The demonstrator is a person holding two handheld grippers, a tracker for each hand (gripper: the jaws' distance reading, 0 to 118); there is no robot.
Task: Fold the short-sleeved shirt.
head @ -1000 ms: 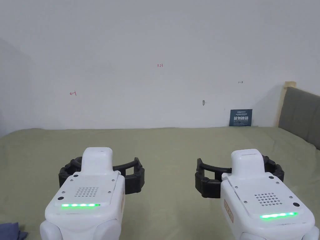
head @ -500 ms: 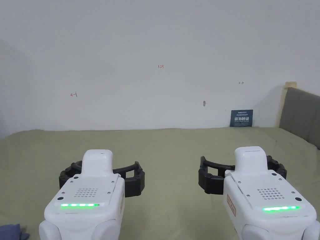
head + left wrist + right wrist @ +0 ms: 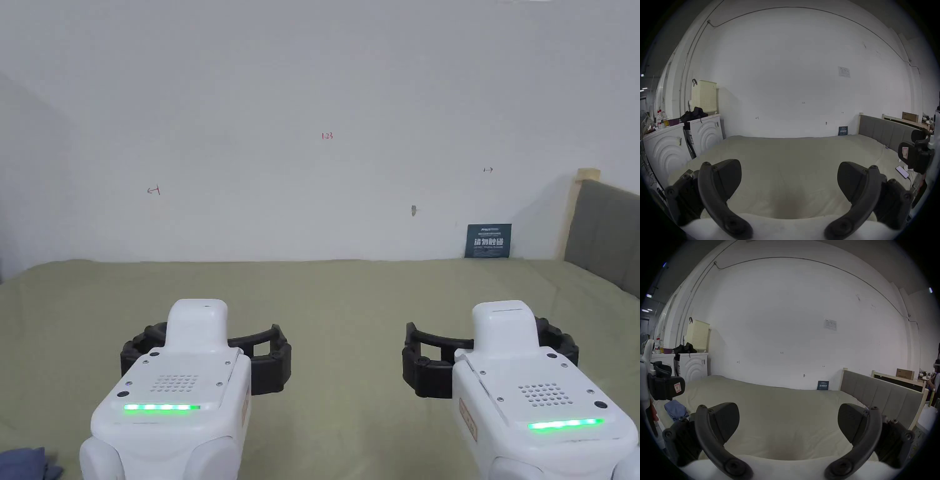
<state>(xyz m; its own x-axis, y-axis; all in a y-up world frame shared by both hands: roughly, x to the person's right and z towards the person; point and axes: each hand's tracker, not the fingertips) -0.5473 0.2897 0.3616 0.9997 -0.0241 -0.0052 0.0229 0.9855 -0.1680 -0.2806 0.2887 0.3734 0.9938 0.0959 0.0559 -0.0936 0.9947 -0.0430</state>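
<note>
Bed (image 3: 337, 294) in olive sheet, bare across the middle. Crumpled blue shirt (image 3: 676, 408) near the bed's left edge, left of and nearer the left tool (image 3: 206, 350). Left tool and right tool (image 3: 490, 362) both wide, holding nothing.

Blue cloth (image 3: 22, 461) is chopped off by the bottom-left corner in the head view, so I can't tell if it's the shirt or how it lies. In the right gripper view that cloth (image 3: 676, 409) is bunched up and partly behind a jaw. The headboard (image 3: 606, 234) runs off the right edge. The wall marks (image 3: 327, 135) and the little sign (image 3: 488, 241) are too small to make out. Both grippers' bodies hide part of their own jaws.
</note>
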